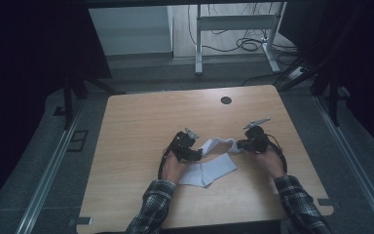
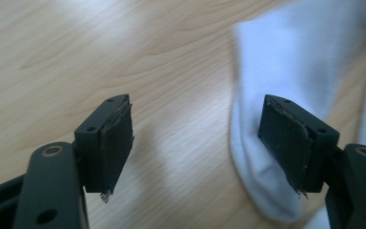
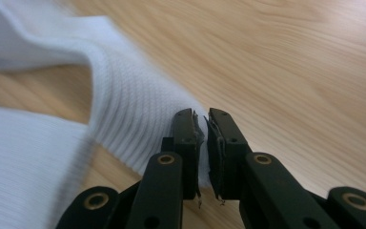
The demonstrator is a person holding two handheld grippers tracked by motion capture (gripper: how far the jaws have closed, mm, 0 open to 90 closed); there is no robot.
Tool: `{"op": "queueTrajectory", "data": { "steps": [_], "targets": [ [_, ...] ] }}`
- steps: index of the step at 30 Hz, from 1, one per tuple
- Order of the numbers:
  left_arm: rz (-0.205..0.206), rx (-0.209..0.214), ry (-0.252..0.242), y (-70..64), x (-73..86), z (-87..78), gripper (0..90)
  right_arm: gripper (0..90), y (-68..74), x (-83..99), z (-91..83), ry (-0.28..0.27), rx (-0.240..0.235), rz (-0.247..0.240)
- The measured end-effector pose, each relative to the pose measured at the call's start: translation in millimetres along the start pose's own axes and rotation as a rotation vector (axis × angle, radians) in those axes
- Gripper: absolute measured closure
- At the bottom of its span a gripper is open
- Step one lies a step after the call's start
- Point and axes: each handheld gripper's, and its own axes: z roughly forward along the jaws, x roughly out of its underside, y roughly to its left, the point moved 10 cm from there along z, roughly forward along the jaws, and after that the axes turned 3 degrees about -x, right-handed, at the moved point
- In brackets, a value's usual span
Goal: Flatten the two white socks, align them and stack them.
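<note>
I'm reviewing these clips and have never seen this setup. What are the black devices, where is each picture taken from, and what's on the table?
A person holds a two-jaw hand tool in each hand: the left gripper and the right gripper. The high view looks down on a wooden table from above the person. The other two pictures come from cameras riding on each gripper, looking along its black jaws. Two white socks are on the table: a flat sock lies near the person, and a second sock stretches between the grippers. The right gripper is clamped on that second sock's ribbed end. The left gripper's jaws stand open, with a sock just past them.

Two white ribbed socks [image 1: 209, 171]; one flat, one [image 1: 220, 143] arched above table
</note>
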Motion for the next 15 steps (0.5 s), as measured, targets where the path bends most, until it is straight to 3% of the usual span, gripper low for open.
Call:
{"op": "queueTrajectory", "data": {
  "steps": [2,6,11,15],
  "targets": [
    [-0.015,-0.017,0.006,5.8,1.7,-0.2,27.3,81.4,-13.6,2.4,-7.9,0.002,0.045,0.001],
    [-0.02,-0.044,0.011,11.6,2.6,-2.0,27.4,78.1,-24.5,-0.7,-20.3,-0.01,0.085,0.0],
    [-0.03,-0.06,-0.009,19.1,-1.1,-12.0,30.2,72.6,-17.2,-9.7,-39.5,-0.047,0.055,0.01],
    [-0.059,-0.001,-0.023,17.0,-2.2,-14.2,30.3,57.8,-1.6,-8.3,-44.8,-0.052,-0.004,0.056]
  ]
}}
